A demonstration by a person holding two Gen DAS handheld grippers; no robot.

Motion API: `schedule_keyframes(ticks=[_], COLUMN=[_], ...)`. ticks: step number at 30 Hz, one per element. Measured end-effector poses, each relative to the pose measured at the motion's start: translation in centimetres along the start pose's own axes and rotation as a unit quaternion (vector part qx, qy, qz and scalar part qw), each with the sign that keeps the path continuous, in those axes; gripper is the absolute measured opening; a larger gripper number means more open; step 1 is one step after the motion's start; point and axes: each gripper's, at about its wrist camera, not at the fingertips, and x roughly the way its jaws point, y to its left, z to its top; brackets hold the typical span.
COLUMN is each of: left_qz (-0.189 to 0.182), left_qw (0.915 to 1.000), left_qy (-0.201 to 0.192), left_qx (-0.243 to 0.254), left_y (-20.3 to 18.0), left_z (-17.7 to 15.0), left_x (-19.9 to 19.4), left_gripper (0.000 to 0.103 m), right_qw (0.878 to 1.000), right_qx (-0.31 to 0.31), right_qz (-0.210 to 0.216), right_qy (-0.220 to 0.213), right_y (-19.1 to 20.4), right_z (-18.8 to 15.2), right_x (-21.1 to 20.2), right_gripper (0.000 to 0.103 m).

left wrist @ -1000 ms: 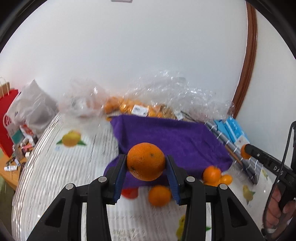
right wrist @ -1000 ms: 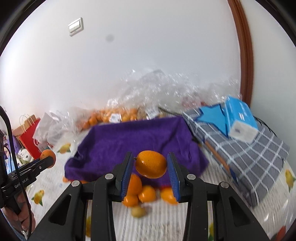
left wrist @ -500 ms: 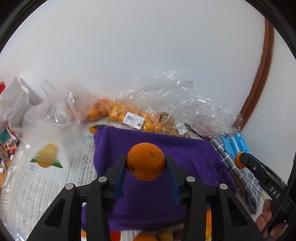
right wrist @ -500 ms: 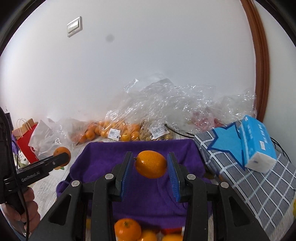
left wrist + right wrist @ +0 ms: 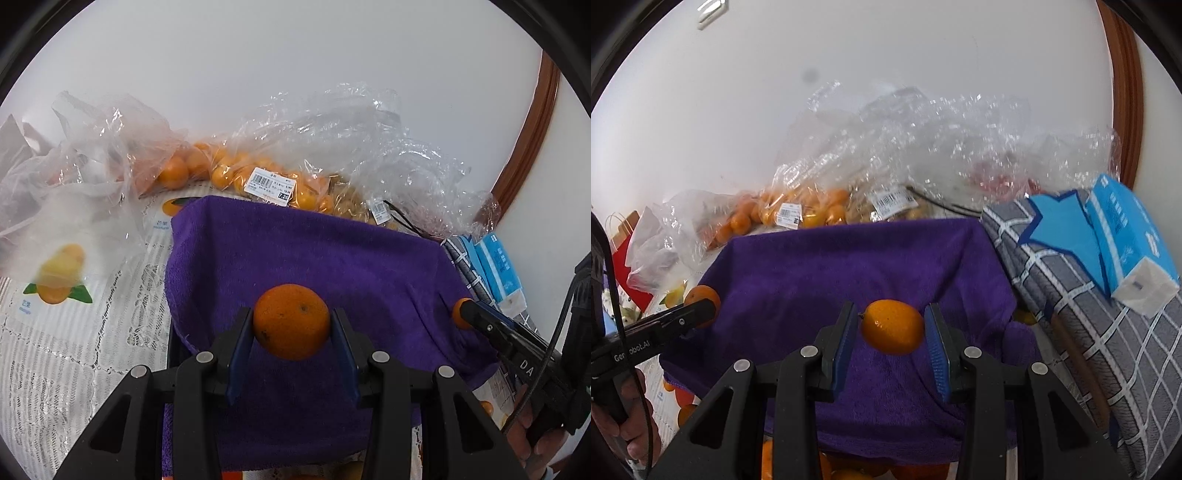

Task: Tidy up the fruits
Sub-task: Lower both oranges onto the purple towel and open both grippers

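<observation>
My left gripper (image 5: 291, 328) is shut on a round orange (image 5: 291, 326) and holds it above the purple towel (image 5: 314, 258). My right gripper (image 5: 891, 330) is shut on a smaller oval orange fruit (image 5: 892, 326), also above the purple towel (image 5: 857, 266). Each gripper shows in the other's view: the right one (image 5: 461, 314) at the towel's right edge, the left one (image 5: 701, 301) at its left edge. Loose oranges (image 5: 683, 406) lie on the table below the towel's front edge.
Clear plastic bags of small oranges (image 5: 236, 173) lie behind the towel against the white wall. A grey checked cloth (image 5: 1089, 332) with a blue tissue pack (image 5: 1126, 236) is on the right. A fruit-print tablecloth (image 5: 55, 332) covers the table at left. A red paper bag (image 5: 626, 251) stands far left.
Both grippers have moved forward over the purple towel, each still holding its fruit. The loose oranges at the towel's front have dropped towards the bottom of the views.
</observation>
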Motion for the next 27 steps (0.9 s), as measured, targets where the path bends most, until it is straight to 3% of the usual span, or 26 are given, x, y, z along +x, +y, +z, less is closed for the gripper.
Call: schedule_keyframes(ticks=[8, 17, 27], left_qz=[0.005, 0.022, 0.03], left_qw=[0.9998, 0.9993, 0.9986], left_qy=[0.018, 0.019, 0.02], left_qx=[0.008, 0.022, 0.037], left_y=[-0.1, -0.3, -0.7], left_z=[-0.4, -0.6, -0.9], left_x=[1.1, 1.5, 1.8], left_gripper=[0.04, 0.04, 0.04], right_qw=[0.999, 0.999, 0.998], right_qx=[0.031, 0.018, 0.026], right_qz=[0.009, 0.002, 0.007], right_qy=[0.025, 0.05, 0.052], right_y=[-1.7, -1.3, -1.5], right_z=[-0.5, -1.1, -0.9], right_x=[1.1, 2.1, 2.4], right_gripper=[0.037, 0.037, 0.038])
